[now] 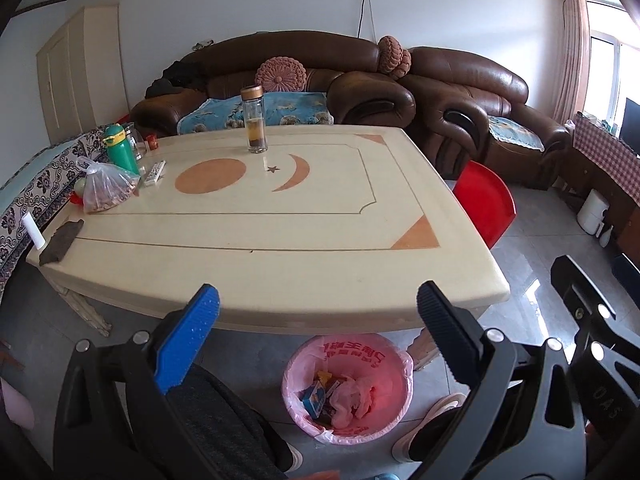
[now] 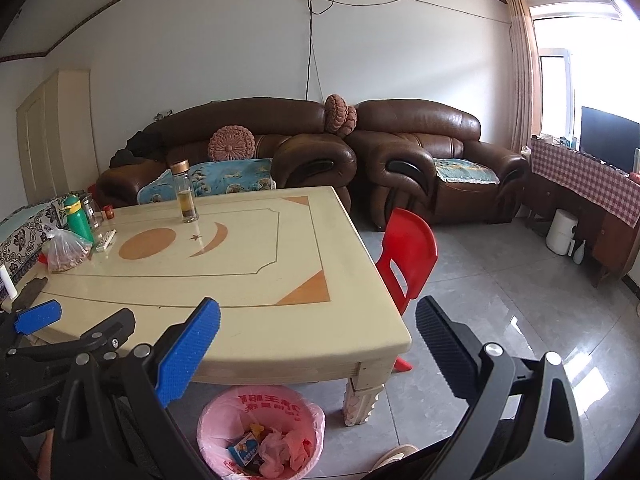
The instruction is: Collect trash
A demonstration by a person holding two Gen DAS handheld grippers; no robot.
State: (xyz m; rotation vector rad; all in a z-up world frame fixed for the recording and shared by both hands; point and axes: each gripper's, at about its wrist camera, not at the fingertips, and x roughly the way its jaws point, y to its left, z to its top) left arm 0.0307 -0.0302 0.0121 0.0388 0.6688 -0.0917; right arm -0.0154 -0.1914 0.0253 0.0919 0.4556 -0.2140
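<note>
We log: left gripper (image 1: 318,312) and right gripper (image 2: 318,322) both spread wide, empty. Trash sits below them in the pink-lined bin (image 1: 347,390). Bench (image 1: 256,240) ahead looks cleared; collection seems nearly complete.

Table (image 1: 280,240) centre and near edge clear — clutter only at far left: green bottle (image 1: 120,152), snack bag (image 1: 106,190); glass bottle (image 1: 255,120) mid-back.

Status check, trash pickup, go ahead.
Left gripper and right gripper open, empty. Trash in pink-lined bin under the table. Nothing blocking.
</note>
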